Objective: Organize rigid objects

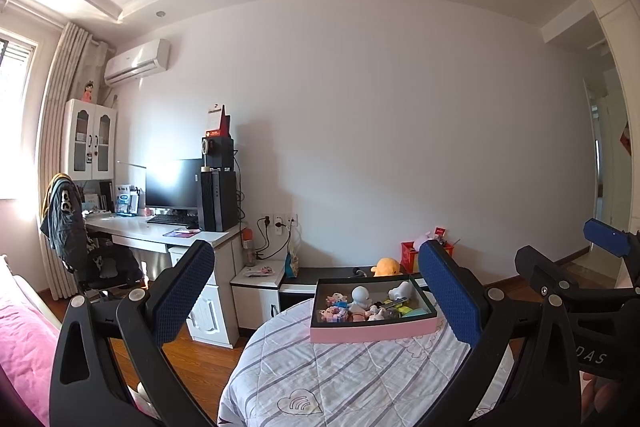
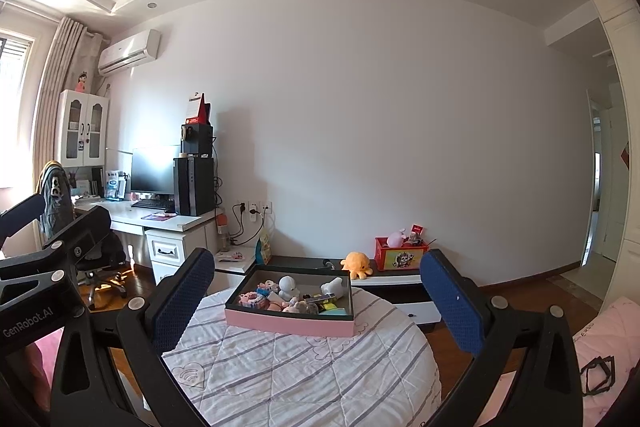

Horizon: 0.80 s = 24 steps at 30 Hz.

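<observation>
Toy box (image 1: 372, 329) untouched between wide-spread fingers (image 1: 182, 291).

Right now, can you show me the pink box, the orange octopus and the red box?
Pink box (image 2: 288, 325), right wrist view, front wall.
Orange octopus (image 2: 356, 263), right wrist view, its body.
Red box (image 2: 400, 259), right wrist view, front face.

Small toys (image 2: 294, 297) fill a pink-sided tray (image 2: 288, 325) on the quilt.
</observation>
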{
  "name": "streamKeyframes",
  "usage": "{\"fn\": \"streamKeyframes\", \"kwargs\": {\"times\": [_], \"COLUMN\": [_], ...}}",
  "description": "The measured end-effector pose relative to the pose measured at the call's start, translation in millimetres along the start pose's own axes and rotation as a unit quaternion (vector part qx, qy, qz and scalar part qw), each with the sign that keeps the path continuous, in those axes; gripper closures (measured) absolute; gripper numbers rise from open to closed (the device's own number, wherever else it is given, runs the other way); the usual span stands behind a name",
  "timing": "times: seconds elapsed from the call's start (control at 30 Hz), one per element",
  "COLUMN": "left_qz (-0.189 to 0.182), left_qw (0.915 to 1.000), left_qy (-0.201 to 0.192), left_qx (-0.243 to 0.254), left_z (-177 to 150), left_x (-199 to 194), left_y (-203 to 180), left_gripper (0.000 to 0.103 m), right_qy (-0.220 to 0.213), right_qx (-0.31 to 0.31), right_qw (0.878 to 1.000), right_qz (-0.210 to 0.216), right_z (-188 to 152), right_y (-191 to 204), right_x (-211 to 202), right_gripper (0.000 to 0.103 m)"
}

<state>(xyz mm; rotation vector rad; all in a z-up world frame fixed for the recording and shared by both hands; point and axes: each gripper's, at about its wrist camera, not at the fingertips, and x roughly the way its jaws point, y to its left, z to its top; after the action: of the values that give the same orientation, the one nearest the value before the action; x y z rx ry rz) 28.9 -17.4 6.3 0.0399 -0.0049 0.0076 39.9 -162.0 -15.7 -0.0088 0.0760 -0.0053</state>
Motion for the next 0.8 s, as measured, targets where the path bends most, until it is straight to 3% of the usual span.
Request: {"fn": "streamKeyframes", "kwargs": {"times": [0.8], "left_qz": [0.01], "left_qw": [0.9999], "left_qy": [-0.008], "left_qx": [-0.001], "left_z": [-4.4], "left_x": [3.7], "left_y": [-6.7], "left_gripper": [0.0], "right_qy": [-0.007], "right_qx": [-0.006], "right_qw": [1.0], "right_qz": [-0.01], "right_z": [-1.3], "right_y": [2.8], "right_x": [-2.0], "right_gripper": [0.0]}}
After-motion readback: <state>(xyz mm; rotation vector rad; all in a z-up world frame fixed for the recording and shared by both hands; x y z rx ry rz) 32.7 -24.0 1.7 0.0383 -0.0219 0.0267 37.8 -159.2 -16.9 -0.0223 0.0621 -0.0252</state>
